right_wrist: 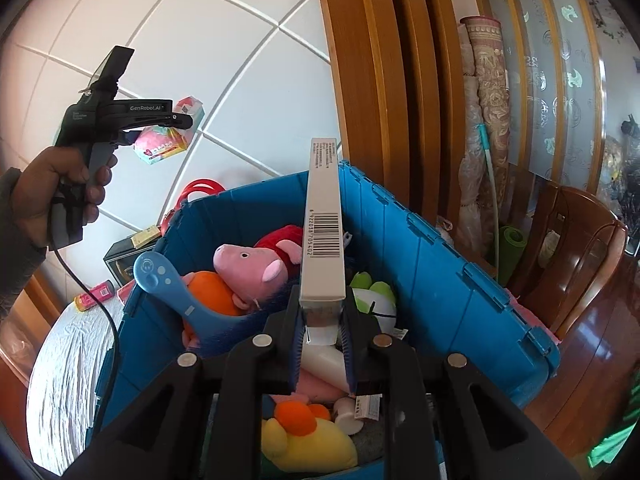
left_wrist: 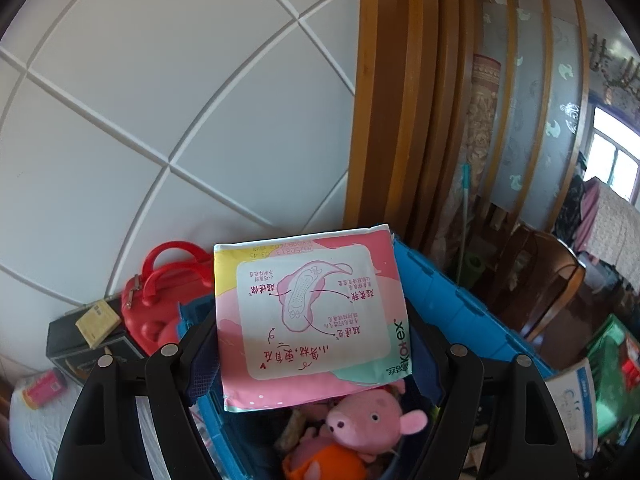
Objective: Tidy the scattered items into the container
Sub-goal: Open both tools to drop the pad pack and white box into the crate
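Right now both grippers hang over the blue plastic crate (right_wrist: 440,264). Left gripper (left_wrist: 312,354), jaws clamped on a pink soft pack of sanitary pads (left_wrist: 308,316), above the crate's near-left corner. Right gripper (right_wrist: 322,344), jaws pinching a long white carton w/ barcode (right_wrist: 324,236) upright over a pink pig plush toy (right_wrist: 248,268) & other toys inside.

White textured table top (right_wrist: 68,364), blue crate (right_wrist: 440,276) on it, pink-labelled tube (right_wrist: 94,295), black box (right_wrist: 120,264) beside crate
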A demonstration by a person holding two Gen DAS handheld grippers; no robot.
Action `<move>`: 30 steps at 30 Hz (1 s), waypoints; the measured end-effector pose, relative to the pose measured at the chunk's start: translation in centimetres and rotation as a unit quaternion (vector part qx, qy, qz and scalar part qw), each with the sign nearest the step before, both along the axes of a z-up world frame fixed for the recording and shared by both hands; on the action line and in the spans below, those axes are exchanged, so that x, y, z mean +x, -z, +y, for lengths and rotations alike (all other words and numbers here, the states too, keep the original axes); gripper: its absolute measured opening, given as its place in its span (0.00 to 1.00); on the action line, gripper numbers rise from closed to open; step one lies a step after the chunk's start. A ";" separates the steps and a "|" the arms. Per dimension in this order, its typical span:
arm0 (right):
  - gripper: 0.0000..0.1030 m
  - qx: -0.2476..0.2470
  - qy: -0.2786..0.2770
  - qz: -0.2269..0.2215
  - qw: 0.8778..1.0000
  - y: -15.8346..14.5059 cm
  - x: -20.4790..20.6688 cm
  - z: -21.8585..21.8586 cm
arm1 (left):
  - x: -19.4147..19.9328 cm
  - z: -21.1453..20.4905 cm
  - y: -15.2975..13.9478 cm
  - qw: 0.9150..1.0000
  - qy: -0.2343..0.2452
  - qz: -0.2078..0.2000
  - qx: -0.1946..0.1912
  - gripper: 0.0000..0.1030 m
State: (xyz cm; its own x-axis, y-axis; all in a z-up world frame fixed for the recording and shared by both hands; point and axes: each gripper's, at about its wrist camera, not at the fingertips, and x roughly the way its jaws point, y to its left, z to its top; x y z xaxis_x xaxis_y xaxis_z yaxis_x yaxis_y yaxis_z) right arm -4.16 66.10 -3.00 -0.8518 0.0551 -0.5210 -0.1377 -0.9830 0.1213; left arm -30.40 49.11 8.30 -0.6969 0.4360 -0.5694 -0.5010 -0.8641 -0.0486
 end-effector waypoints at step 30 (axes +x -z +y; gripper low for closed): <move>0.94 0.021 -0.037 0.027 0.999 -1.3 -2.7 -2.8 | -3.8 -8.1 4.6 0.997 -0.062 -0.038 -0.017 0.99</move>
